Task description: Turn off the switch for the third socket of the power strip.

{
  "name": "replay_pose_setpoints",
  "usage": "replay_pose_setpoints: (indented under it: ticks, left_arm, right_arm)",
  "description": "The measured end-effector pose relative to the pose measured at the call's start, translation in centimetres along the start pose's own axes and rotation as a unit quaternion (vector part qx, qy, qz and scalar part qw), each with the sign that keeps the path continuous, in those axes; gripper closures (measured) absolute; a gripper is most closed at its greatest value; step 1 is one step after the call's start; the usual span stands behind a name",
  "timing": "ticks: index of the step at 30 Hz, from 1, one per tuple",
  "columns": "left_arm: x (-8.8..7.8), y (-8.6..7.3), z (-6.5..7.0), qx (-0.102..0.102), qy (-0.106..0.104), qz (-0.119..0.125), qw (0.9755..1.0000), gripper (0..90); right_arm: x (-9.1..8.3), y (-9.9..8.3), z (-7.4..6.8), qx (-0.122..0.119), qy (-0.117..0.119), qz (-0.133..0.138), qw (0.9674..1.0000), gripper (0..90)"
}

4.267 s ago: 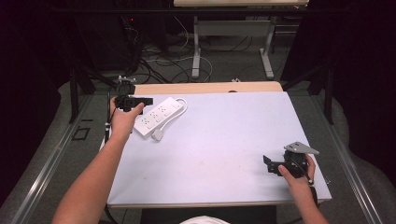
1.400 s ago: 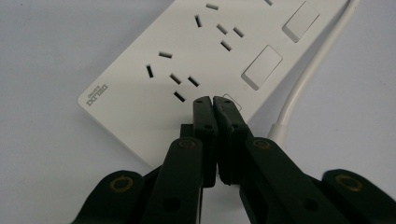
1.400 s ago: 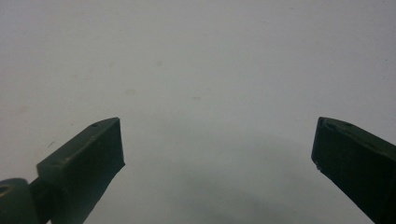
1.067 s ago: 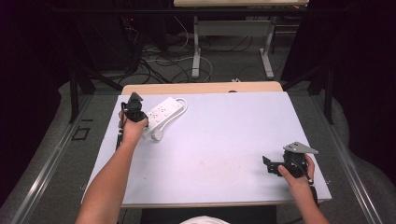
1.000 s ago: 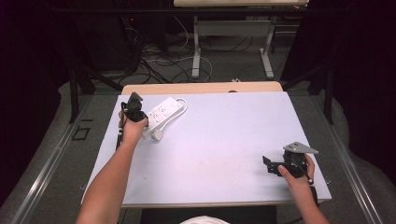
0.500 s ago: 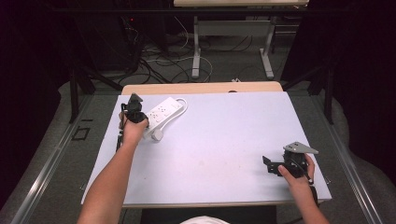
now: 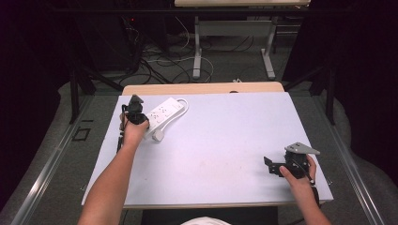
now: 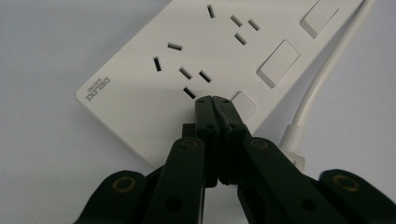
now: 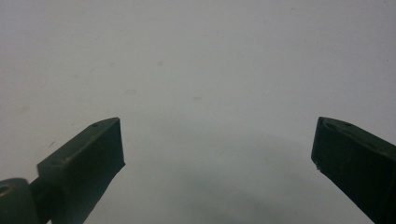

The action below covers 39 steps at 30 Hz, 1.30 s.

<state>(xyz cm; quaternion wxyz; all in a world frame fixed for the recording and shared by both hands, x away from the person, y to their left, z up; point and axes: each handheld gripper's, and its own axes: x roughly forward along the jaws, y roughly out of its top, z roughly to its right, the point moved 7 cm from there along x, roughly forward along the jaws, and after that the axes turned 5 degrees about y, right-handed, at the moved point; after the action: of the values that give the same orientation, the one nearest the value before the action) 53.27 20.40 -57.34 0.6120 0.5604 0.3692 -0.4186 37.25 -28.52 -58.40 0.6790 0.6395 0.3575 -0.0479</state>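
Black jaws of the right gripper (image 7: 268, 165) stand wide apart over bare tabletop near the front right edge of the table (image 7: 225, 140), with nothing between them; the right gripper view confirms the gap and shows only the pale surface beyond. Farther back, at the left rear of the table, the left gripper (image 8: 214, 100) has its jaws pressed together, tips meeting over the face of a white power strip (image 8: 196, 60), just beside one of its rocker switches (image 8: 243, 105); whether the tips touch the casing cannot be told. A white cord (image 8: 327, 74) runs along the strip's side. Wooden edging (image 7: 202, 88) borders the table's far side.
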Motion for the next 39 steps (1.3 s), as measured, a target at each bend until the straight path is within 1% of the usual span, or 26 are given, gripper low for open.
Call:
replay_pose_setpoints:
  ticks: [4,9,11,15,16,18,19,21,24,25,26,29,30,32,35,36,37,39]
  left_arm:
    - [0.0,0.0,0.0,-0.001,-0.002,0.002,1.0,89.8]
    - [0.0,0.0,0.0,-0.003,-0.003,0.003,1.0,89.3]
    - [0.0,0.0,0.0,-0.005,-0.004,0.002,1.0,88.7]
    - [0.0,0.1,0.1,-0.003,-0.002,0.006,1.0,87.0]
    - [0.0,0.1,0.1,-0.007,-0.003,0.008,0.9999,86.3]
    - [0.0,0.2,0.1,0.0,-0.001,0.012,0.9999,85.2]
    - [-0.1,0.2,0.1,0.001,0.002,0.011,0.9999,84.6]
    - [-0.2,0.3,0.1,0.003,-0.001,0.013,0.9999,83.0]
    - [-0.3,0.4,0.1,0.002,-0.005,0.018,0.9998,79.0]
    - [-0.3,0.4,0.1,0.006,-0.004,0.023,0.9997,78.0]
    - [-0.3,0.4,0.1,0.004,-0.006,0.025,0.9997,76.9]
    - [-0.7,0.5,0.2,0.001,-0.01,0.025,0.9996,73.5]
    - [-0.7,0.6,0.2,0.001,-0.011,0.033,0.9994,72.1]
    - [-0.9,0.6,0.2,0.004,-0.013,0.033,0.9994,70.3]
    - [-1.1,0.8,0.3,0.004,-0.014,0.045,0.9989,67.3]
    - [-1.2,0.9,0.3,0.004,-0.015,0.047,0.9988,66.0]
    - [-1.3,0.9,0.3,0.007,-0.019,0.046,0.9988,64.8]
    - [-1.5,0.9,0.4,0.01,-0.021,0.05,0.9985,62.6]
  right_arm:
    - [0.0,0.0,-0.1,0.003,-0.001,-0.001,1.0,1.8]
    - [0.0,0.0,0.1,-0.001,-0.003,0.0,1.0,1.7]
    - [-0.1,0.0,0.0,0.002,-0.003,0.0,1.0,1.7]
    - [-0.1,0.1,0.1,0.002,-0.005,0.006,1.0,1.7]
    - [-0.2,0.0,0.0,0.004,-0.003,0.001,1.0,1.7]
    - [-0.1,0.0,0.0,0.005,-0.001,0.002,1.0,1.7]
    - [-0.1,0.0,0.1,0.001,-0.002,0.003,1.0,1.7]
    - [-0.1,0.0,0.1,0.004,-0.001,0.001,1.0,1.7]
    - [0.0,0.0,0.1,0.001,-0.004,0.003,1.0,1.7]
    - [-0.1,0.0,0.1,0.001,-0.003,-0.001,1.0,1.7]
    - [-0.1,0.0,0.1,-0.001,-0.003,0.0,1.0,1.7]
    - [-0.1,0.0,0.1,0.004,-0.004,0.001,1.0,1.7]
    - [-0.1,0.0,0.1,0.003,-0.003,0.0,1.0,1.7]
    - [-0.1,0.0,0.1,0.003,-0.002,0.0,1.0,1.8]
    - [-0.1,0.0,0.1,-0.002,-0.003,-0.001,1.0,1.7]
    - [-0.1,0.0,0.1,0.002,-0.002,0.0,1.0,1.7]
    - [-0.1,0.0,0.1,-0.002,-0.003,-0.001,1.0,1.7]
    - [0.0,0.0,0.1,0.002,-0.005,0.001,1.0,1.7]
